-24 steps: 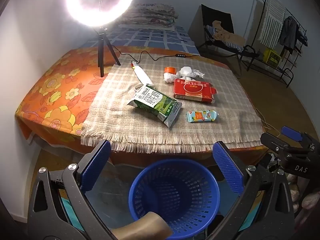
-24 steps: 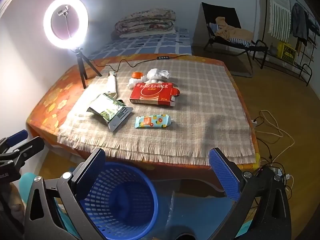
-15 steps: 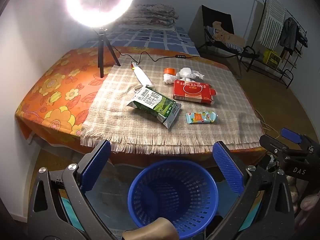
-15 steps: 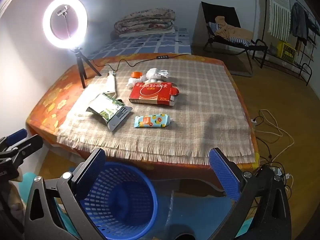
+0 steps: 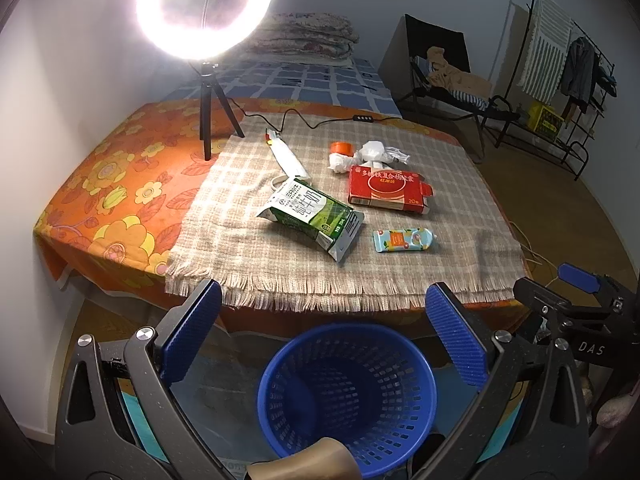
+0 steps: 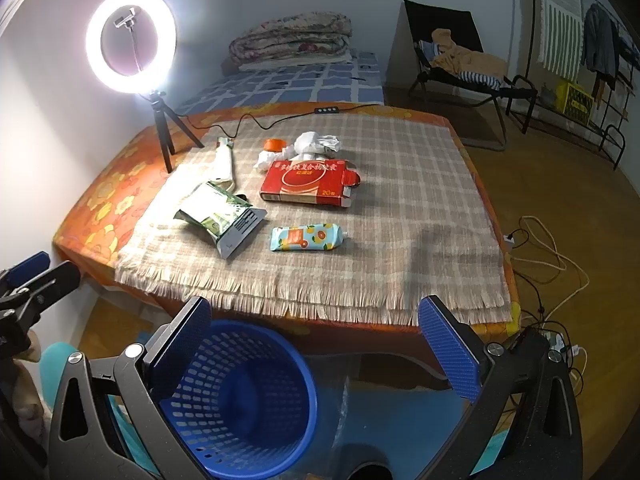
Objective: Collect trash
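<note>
- Both grippers, left (image 5: 320, 332) and right (image 6: 316, 344), hang wide open and empty, barely shifted over the last second.
- All the trash, milk carton (image 5: 310, 216) included, remains on the table (image 5: 104, 184); the blue basket (image 5: 346, 392) below holds nothing visible.

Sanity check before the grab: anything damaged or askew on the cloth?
Yes. The milk carton lies crushed on its side, and the red box has an end flap torn open. The crumpled tissue sits behind the box. Nothing has spilled.
</note>
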Tool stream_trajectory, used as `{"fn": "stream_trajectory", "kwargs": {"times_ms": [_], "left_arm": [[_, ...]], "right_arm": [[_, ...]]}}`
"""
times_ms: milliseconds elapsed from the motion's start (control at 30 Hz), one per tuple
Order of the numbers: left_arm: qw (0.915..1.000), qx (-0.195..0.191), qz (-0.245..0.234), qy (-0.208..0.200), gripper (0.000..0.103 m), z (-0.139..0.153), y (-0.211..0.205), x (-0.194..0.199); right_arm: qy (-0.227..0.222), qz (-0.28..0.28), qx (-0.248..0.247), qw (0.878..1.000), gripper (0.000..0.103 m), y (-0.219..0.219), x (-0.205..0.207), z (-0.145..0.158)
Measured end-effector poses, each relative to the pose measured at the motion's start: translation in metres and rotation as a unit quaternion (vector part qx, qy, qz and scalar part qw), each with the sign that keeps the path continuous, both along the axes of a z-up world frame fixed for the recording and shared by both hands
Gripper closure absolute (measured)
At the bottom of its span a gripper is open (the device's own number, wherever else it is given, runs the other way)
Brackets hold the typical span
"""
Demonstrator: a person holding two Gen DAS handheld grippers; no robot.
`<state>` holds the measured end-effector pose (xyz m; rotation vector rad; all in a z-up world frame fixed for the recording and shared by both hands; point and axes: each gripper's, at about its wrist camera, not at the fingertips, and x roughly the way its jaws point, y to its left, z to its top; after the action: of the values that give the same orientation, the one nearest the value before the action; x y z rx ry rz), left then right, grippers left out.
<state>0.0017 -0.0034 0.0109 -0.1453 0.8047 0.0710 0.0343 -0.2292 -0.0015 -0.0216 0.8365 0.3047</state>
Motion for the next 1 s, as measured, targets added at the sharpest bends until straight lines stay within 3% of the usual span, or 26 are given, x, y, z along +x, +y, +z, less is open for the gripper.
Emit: {"fn": "stream_trajectory", "kwargs": {"times_ms": [1000], "left_arm": [[1.0000,0.000,0.006,-0.005,0.000,0.003,0.006,-0.004]], "right_arm": [[0.017,-0.004,-0.007,1.000,0.001,-0.003,0.010,-0.010]]}}
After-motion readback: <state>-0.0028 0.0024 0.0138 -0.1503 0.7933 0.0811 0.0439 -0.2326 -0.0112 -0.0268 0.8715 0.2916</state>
